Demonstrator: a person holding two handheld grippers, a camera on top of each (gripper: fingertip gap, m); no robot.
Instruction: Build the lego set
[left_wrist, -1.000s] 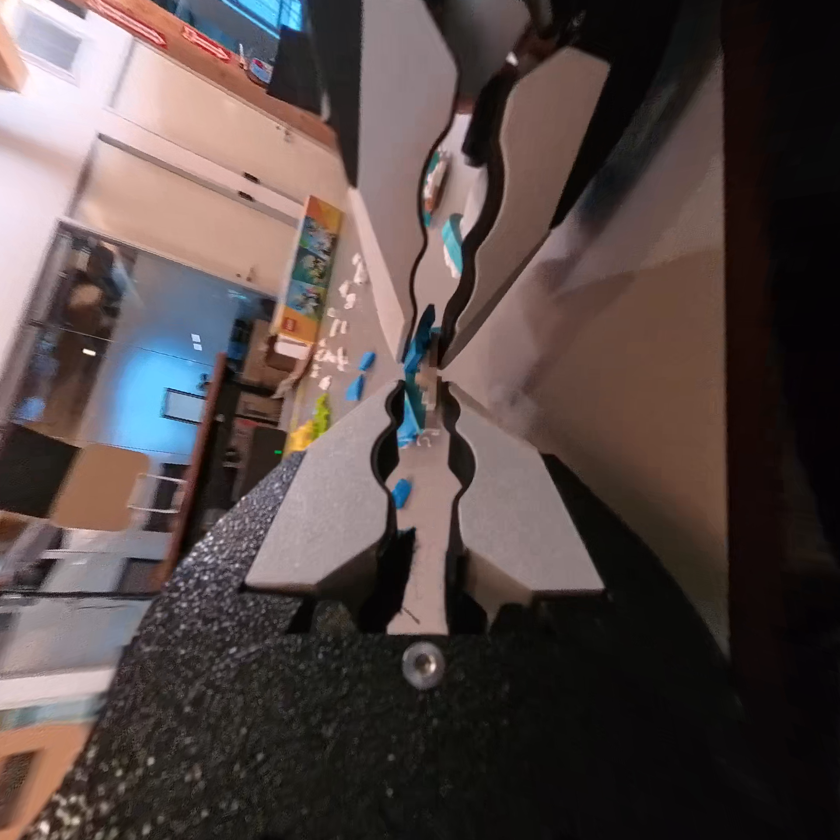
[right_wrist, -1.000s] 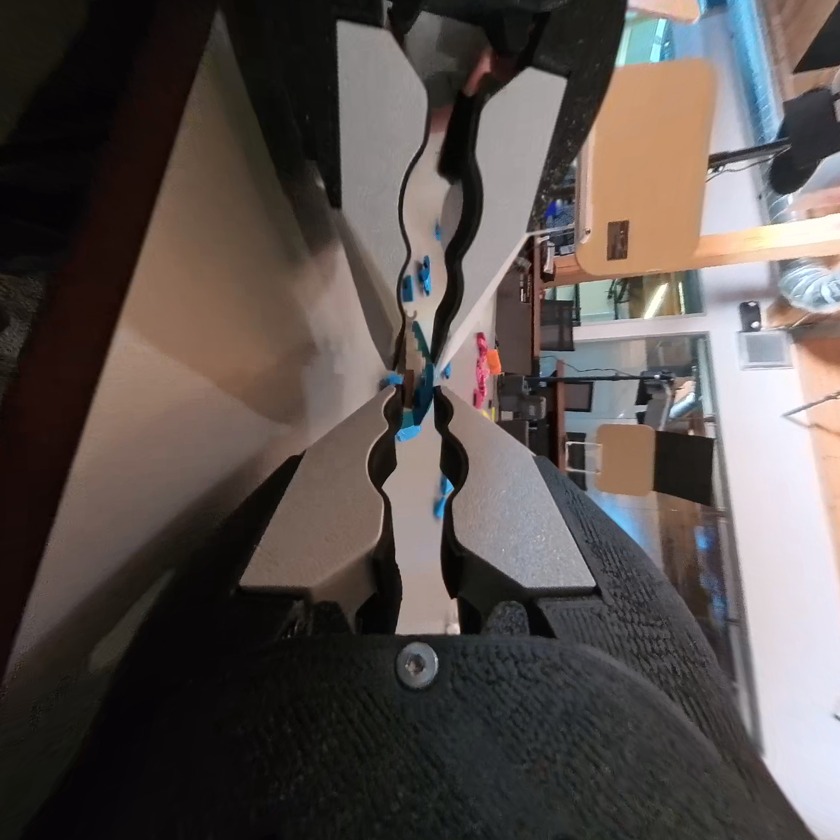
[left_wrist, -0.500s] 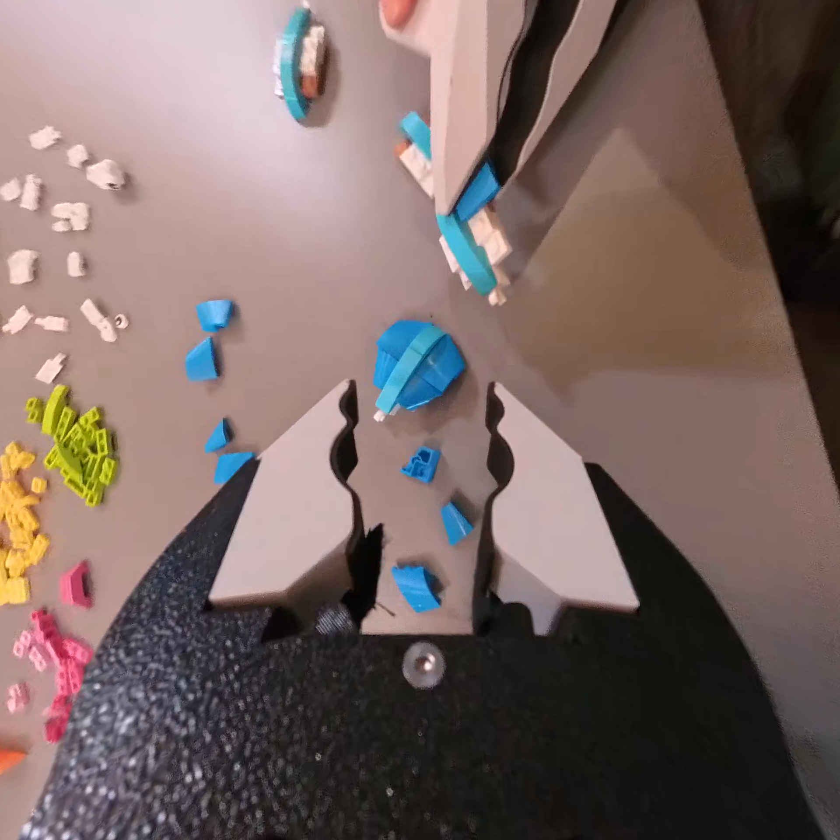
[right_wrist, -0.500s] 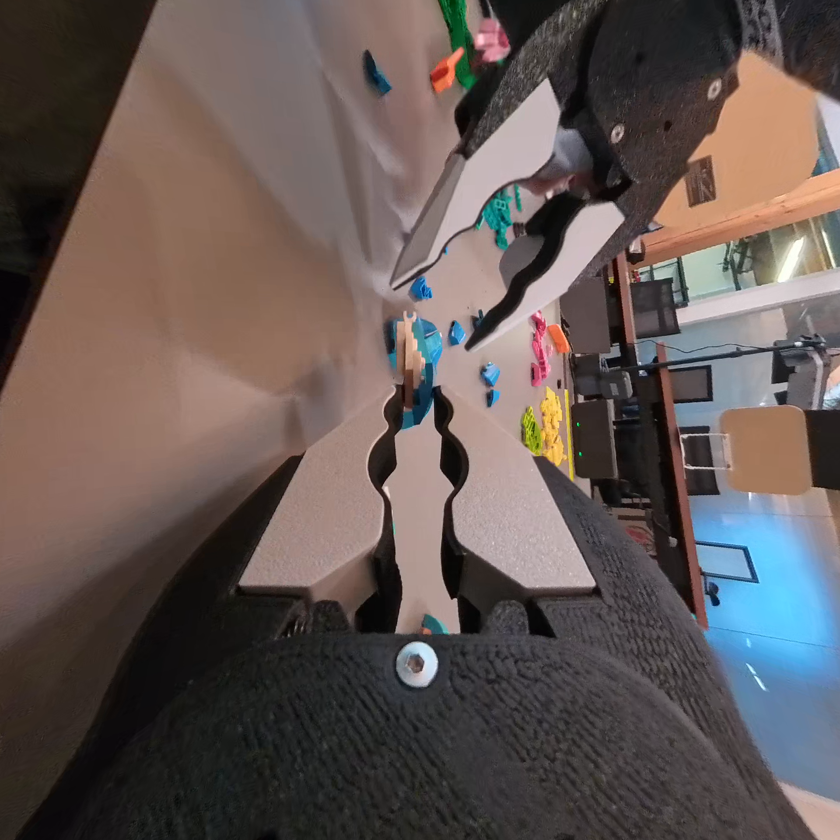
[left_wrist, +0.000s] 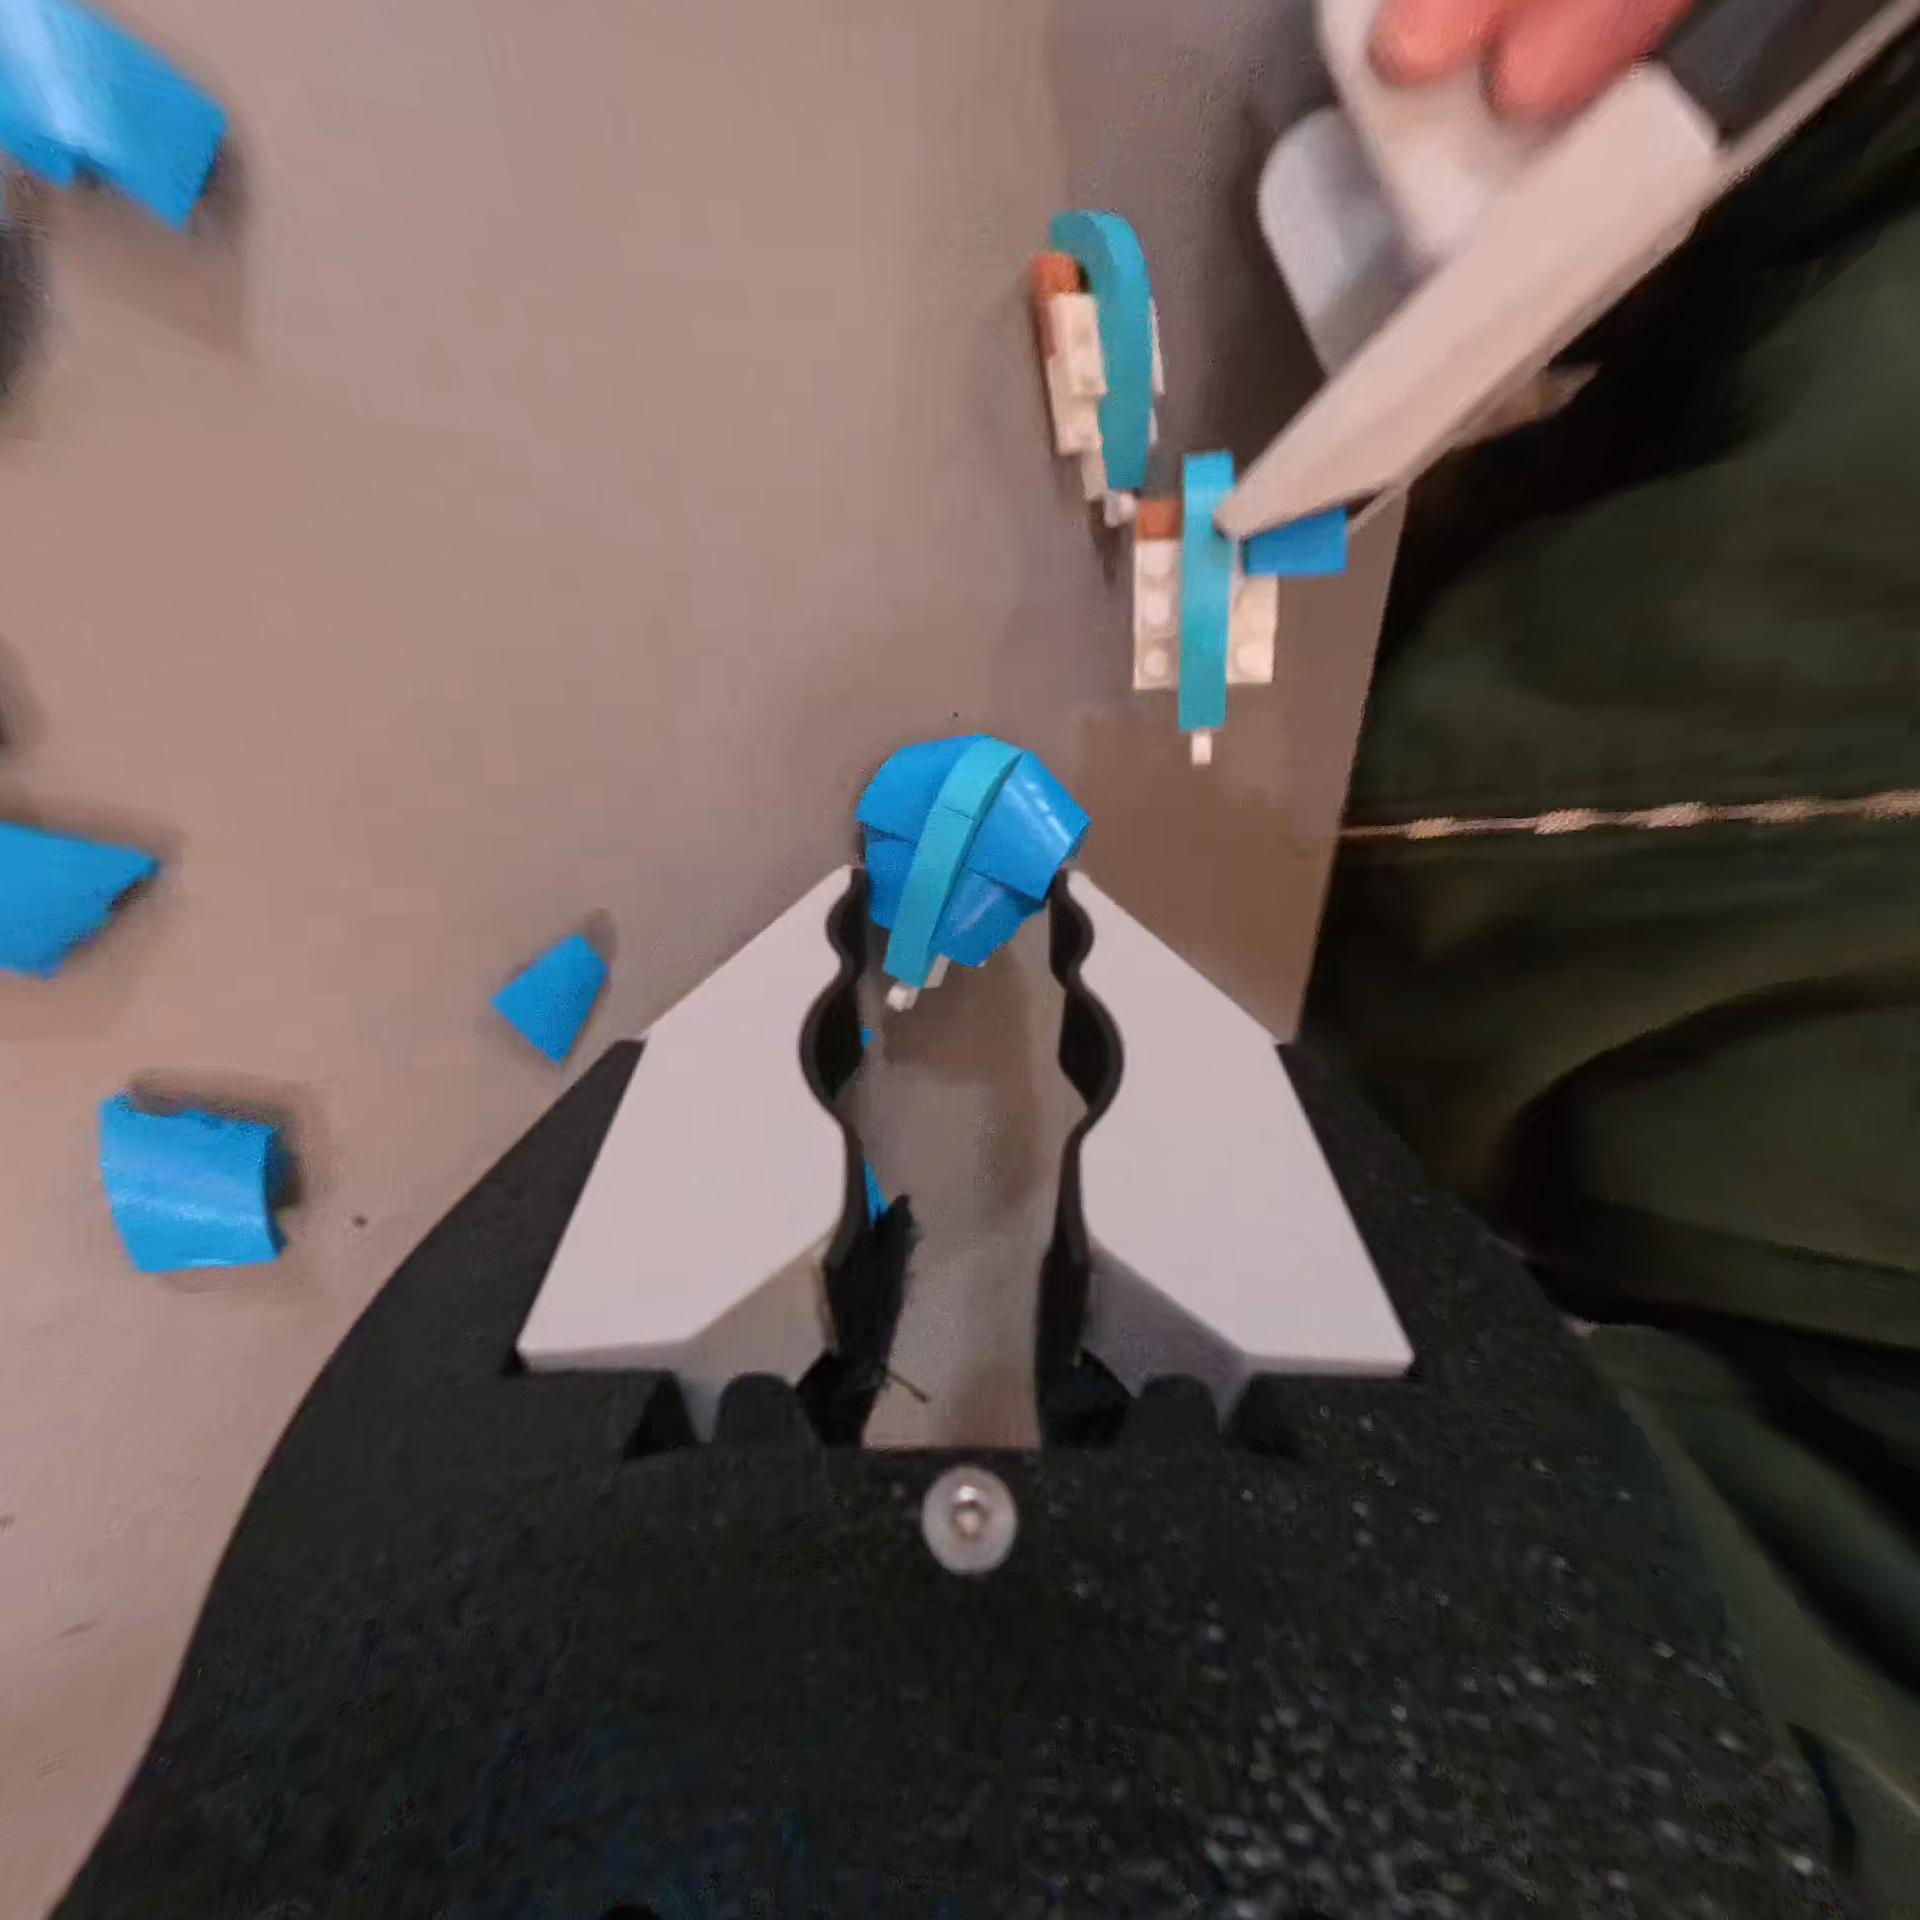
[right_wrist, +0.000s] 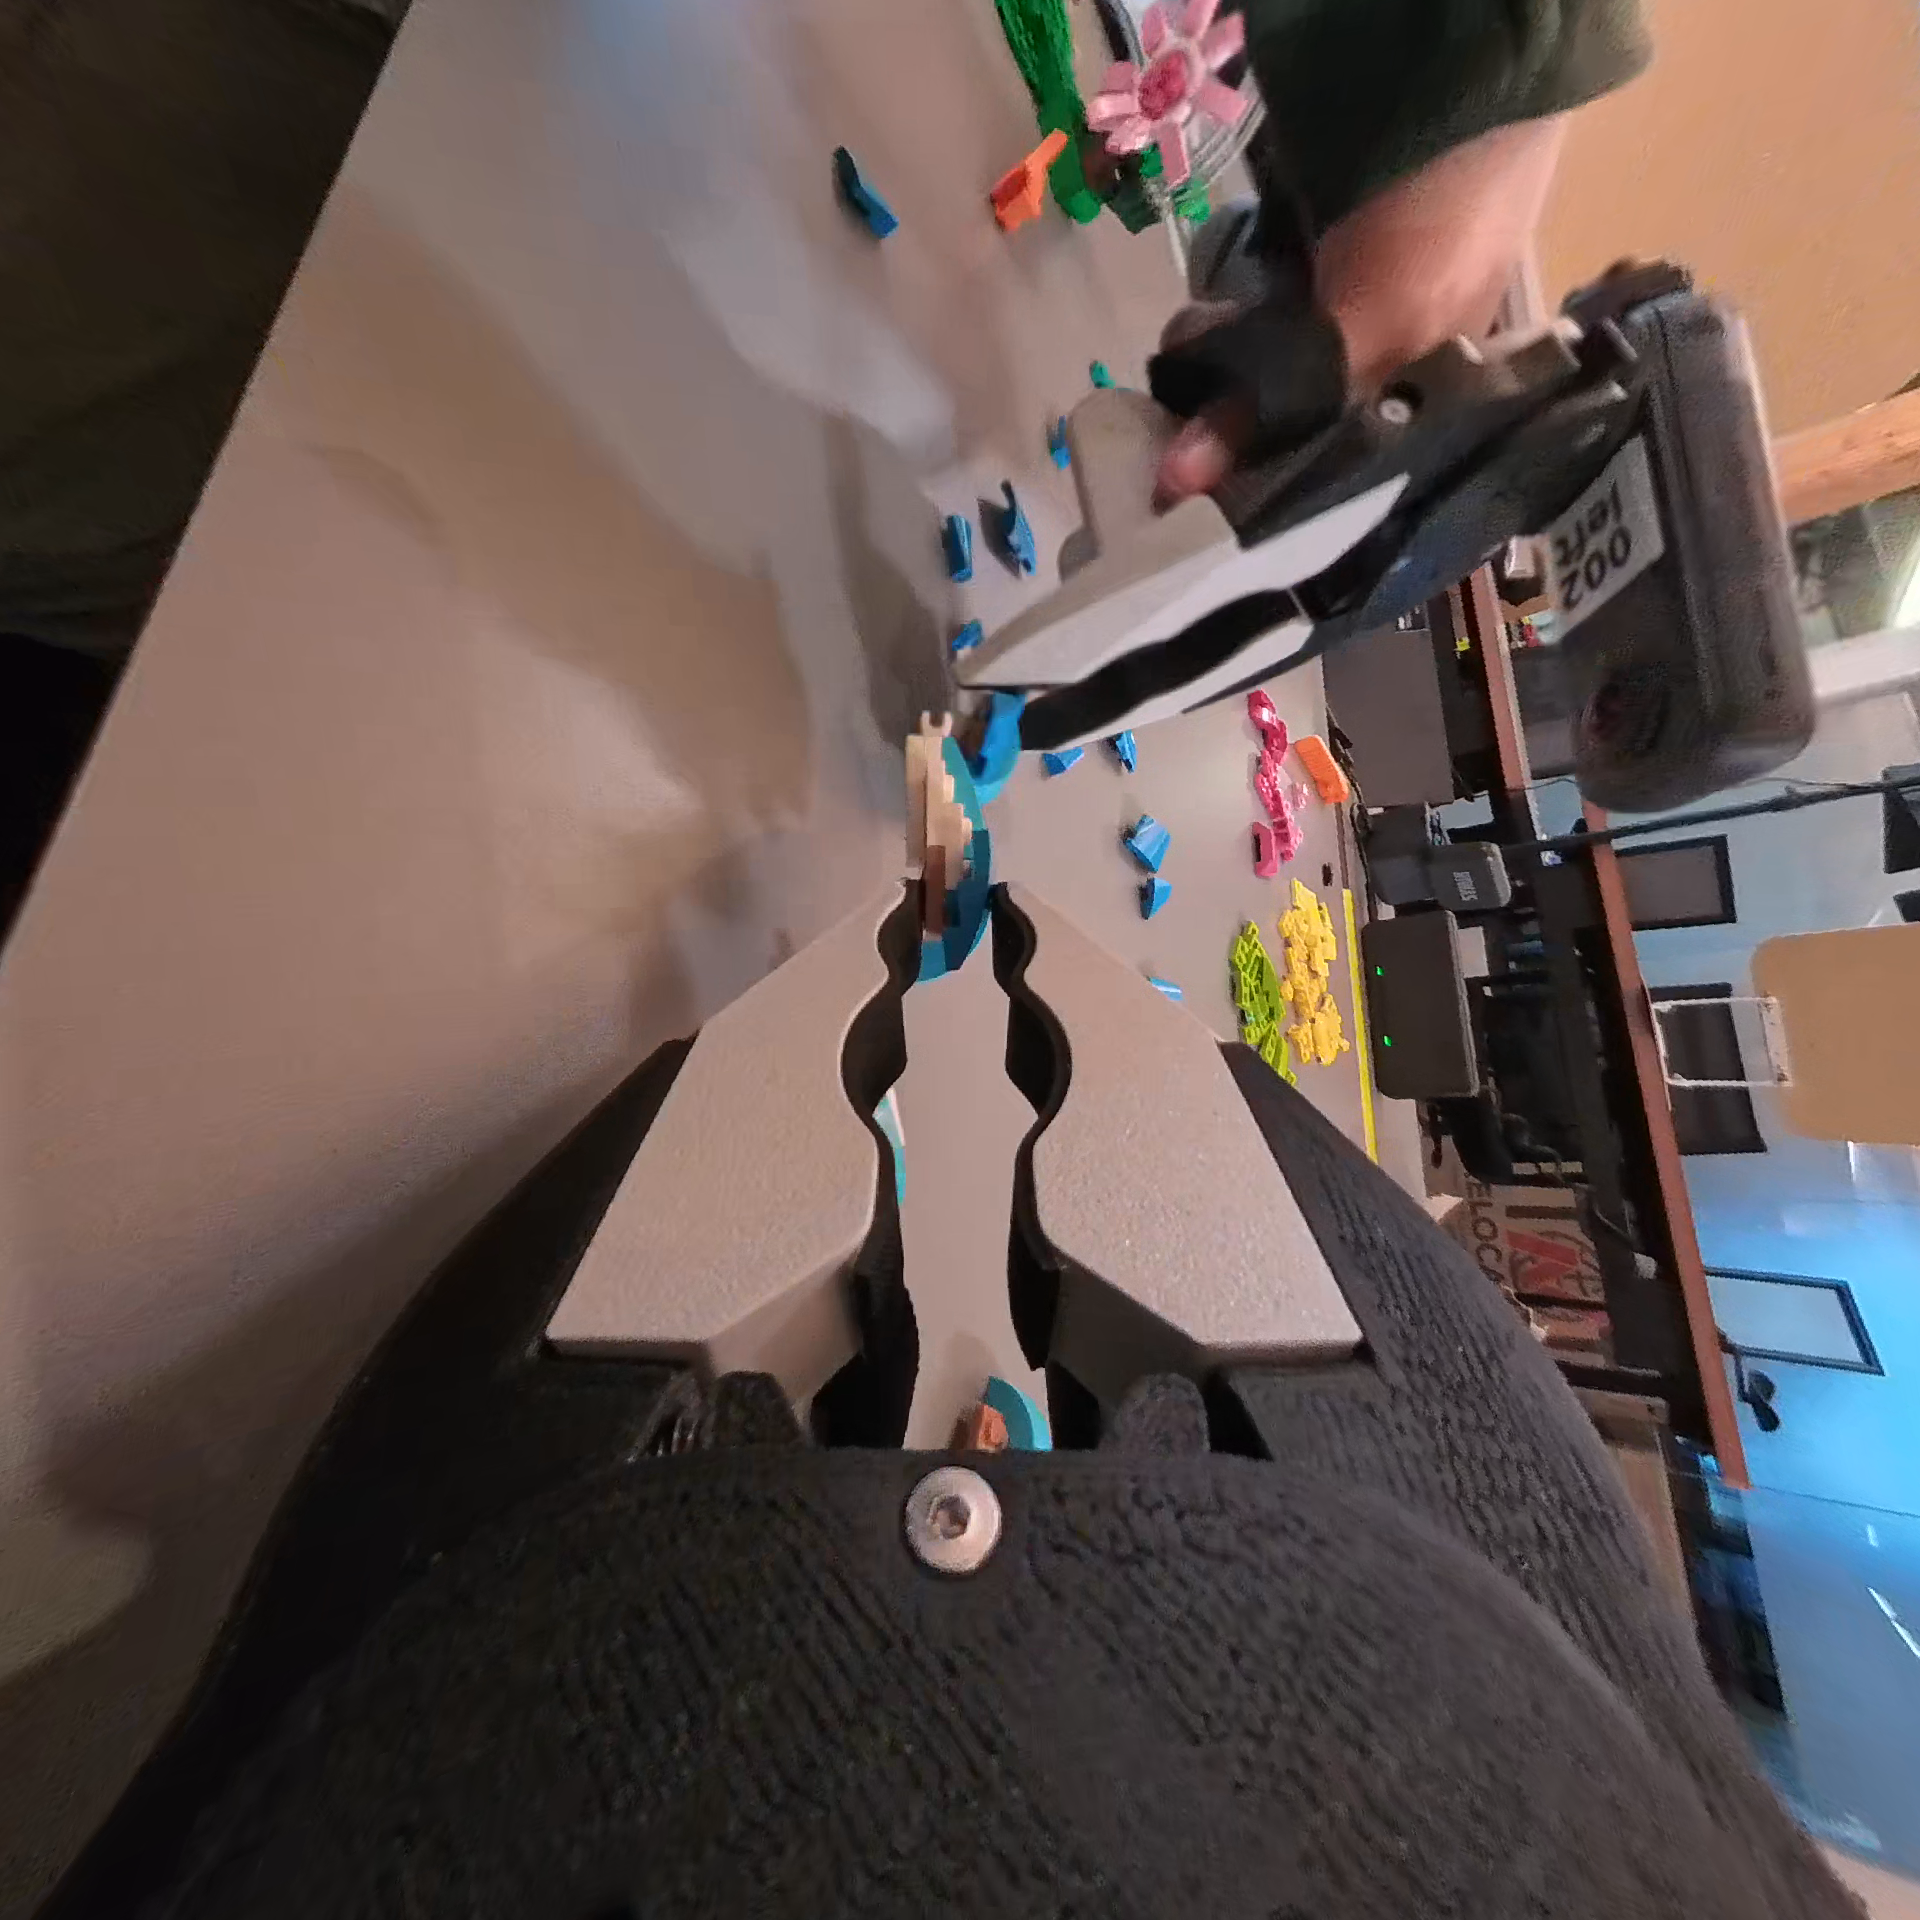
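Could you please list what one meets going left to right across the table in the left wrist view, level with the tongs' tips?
Blue wedge brick at the left edge → small blue slope brick → rounded blue assembly between the tongs' tips → table edge → dark green sleeve.

My left wrist camera looks steeply down along its fingers at the grey table (left_wrist: 623, 520), very close. My right wrist camera is rolled sideways, skimming low over the table (right_wrist: 520, 727) toward the room. Both share the scattered blue bricks (left_wrist: 192, 1184) (right_wrist: 1143, 842) and each other's gripper.
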